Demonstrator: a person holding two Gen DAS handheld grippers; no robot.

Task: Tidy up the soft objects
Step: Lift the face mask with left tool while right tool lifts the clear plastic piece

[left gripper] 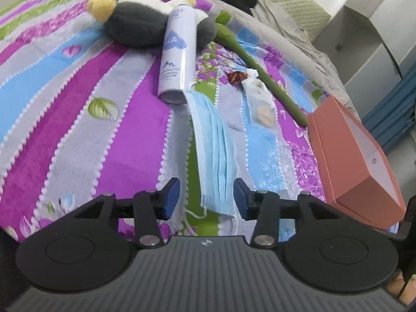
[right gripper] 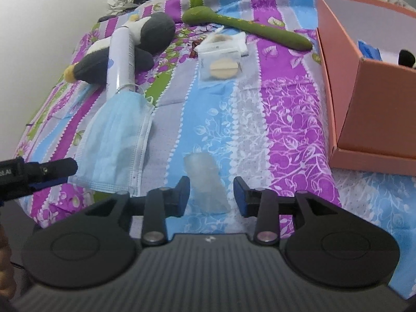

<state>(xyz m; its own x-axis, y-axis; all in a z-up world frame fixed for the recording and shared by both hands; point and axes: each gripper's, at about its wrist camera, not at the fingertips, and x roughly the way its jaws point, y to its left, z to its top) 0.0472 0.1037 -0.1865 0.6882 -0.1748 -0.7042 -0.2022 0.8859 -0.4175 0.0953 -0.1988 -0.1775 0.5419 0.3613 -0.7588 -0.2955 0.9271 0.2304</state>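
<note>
A pale blue face mask [left gripper: 215, 150] lies flat on the striped bedspread [left gripper: 78, 119]. Its near end sits between the pads of my left gripper [left gripper: 206, 199], which is open and not pressing on it. In the right wrist view my right gripper [right gripper: 211, 195] is open around a small translucent soft piece [right gripper: 208, 182] that lies on the cover between the pads. The mask [right gripper: 117, 135] shows there at the left, with one left-gripper finger [right gripper: 59, 167] beside it. A grey and white penguin plush [left gripper: 135, 23] lies farther back.
A white spray can [left gripper: 178, 52] leans on the plush and touches the mask's far end. A long green soft stick [left gripper: 260, 70] and a clear pack of round pads [left gripper: 260, 101] lie mid-bed. An open salmon box [right gripper: 377, 104] at the right holds a black plush item [right gripper: 407, 57].
</note>
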